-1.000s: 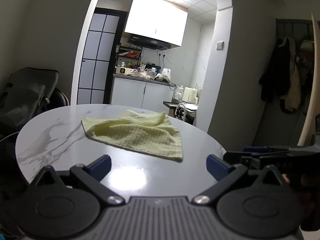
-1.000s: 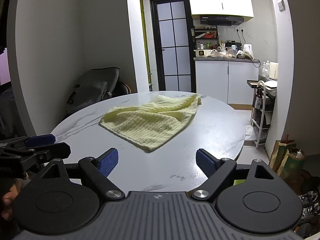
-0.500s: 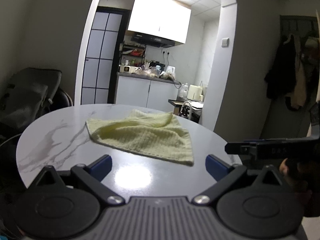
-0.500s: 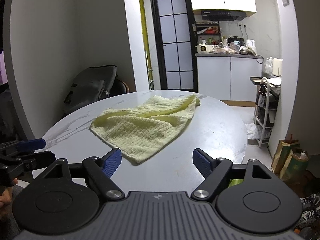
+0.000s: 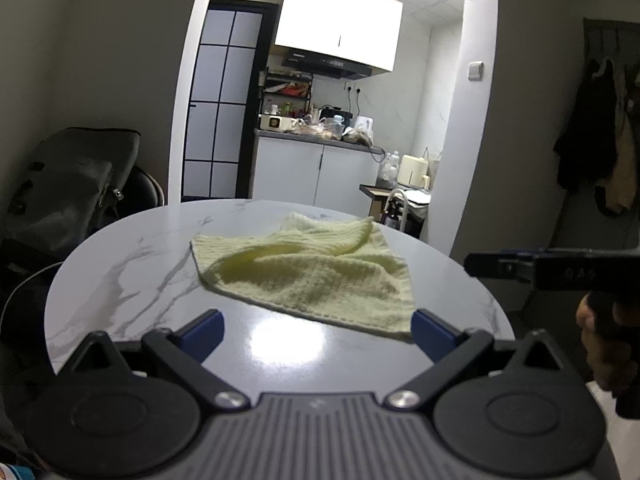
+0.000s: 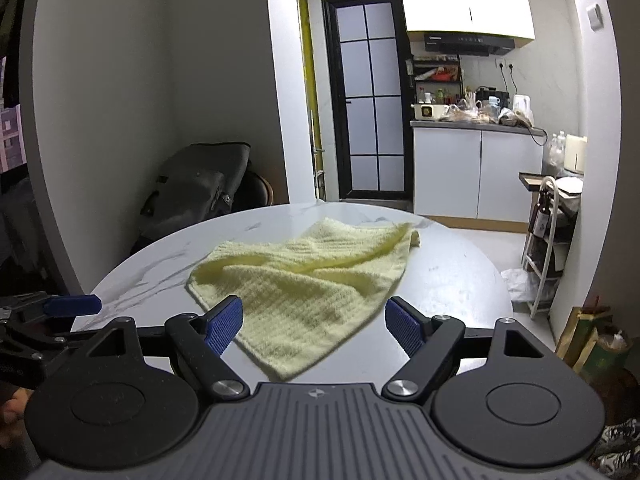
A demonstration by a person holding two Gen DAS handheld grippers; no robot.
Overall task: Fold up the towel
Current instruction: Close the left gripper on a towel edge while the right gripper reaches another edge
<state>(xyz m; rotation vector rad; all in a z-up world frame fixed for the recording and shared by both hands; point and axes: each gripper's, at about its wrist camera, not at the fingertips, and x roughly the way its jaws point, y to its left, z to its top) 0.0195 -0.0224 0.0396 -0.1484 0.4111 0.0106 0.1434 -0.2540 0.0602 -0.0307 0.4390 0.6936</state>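
Towel (image 6: 304,280), rumpled on table (image 5: 132,264): soft, light, limp; best pinched at near corners. Left gripper (image 5: 316,330) and right gripper (image 6: 314,322) jaws apart, empty.

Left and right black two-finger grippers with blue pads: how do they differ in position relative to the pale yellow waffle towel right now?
The right gripper has the pale yellow waffle towel lying between its blue pads, near corner pointing at the camera; the left gripper sits short of the towel's near edge, mostly bare round white marble table between its fingers. The towel's corner shows beside only the left gripper's right pad. Both are open, neither holds the towel.
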